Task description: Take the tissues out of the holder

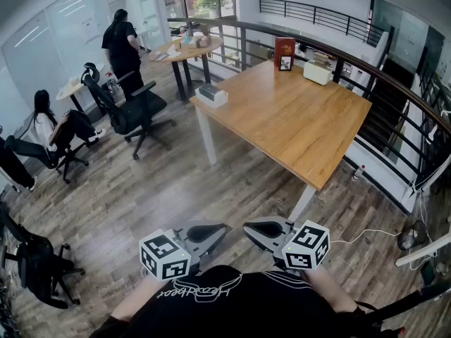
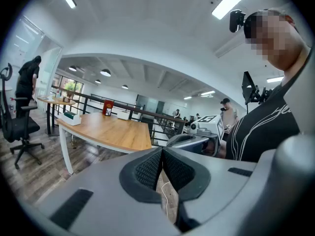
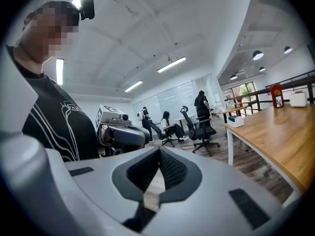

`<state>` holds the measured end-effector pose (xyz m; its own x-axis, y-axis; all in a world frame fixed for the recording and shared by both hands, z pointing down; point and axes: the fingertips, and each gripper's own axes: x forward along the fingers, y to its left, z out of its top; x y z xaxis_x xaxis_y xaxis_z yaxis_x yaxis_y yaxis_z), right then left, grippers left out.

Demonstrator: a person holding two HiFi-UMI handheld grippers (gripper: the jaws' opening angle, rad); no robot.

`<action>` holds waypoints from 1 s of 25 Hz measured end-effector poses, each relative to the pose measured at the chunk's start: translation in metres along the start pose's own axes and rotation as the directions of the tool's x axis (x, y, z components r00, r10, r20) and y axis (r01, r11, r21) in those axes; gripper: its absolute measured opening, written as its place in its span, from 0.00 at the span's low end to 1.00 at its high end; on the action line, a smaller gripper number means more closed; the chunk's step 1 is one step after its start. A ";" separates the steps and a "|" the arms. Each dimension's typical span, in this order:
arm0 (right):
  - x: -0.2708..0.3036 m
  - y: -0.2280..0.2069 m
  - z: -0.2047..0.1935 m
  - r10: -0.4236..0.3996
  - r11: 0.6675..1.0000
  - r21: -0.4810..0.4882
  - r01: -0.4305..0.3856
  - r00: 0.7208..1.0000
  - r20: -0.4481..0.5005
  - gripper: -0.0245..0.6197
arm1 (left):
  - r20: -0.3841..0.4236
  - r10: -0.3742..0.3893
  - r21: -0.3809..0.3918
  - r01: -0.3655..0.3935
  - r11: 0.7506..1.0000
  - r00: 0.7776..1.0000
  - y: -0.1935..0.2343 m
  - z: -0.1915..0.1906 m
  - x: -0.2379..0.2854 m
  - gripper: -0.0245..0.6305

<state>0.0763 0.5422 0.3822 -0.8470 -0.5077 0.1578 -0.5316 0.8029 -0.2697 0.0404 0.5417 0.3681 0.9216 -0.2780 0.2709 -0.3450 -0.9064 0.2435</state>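
**Status.** You stand on the wood floor, well apart from the wooden surface (image 1: 296,125). The left claw (image 1: 222,228) and right claw (image 1: 248,226) sit close to your torso, tips turned toward each other. Each gripper view shows the pads pressed together with nothing between them, so both claws are closed and empty.

**Task item.** Two boxes sit on the surface. A white box with a dark green top (image 1: 211,94) is at the near left corner. A cream box (image 1: 318,72) is at the far edge, beside a red upright stand (image 1: 285,53). From here you cannot confirm which box is the tissue holder, and no tissue is discernible.

**Likely hazards.**
- Wrong box: confirm the holder up close before committing.
- Closed claws would push a tissue down instead of gripping it, so open one first.
- Either box looks light. A one-claw pull may drag or lift it, so brace it with the other claw.
- A white cable (image 1: 363,232) on the floor to your right is a trip risk on approach.

**Markings.** Each gripper cube carries black-and-white square markers. The script lettering on your black shirt appears upside down and cannot be read reliably. Print on the red stand is too small to read.
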 end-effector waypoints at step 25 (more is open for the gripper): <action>0.021 -0.038 0.007 -0.011 0.998 0.056 0.009 0.999 0.042 0.06 | -0.013 -0.009 -0.022 0.009 1.000 1.000 0.041 0.003 0.010 0.06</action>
<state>0.0785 0.4987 0.3887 -0.8399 -0.5290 0.1211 -0.5374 0.7797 -0.3212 0.0357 0.5008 0.3781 0.9222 -0.2656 0.2811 -0.3409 -0.9016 0.2664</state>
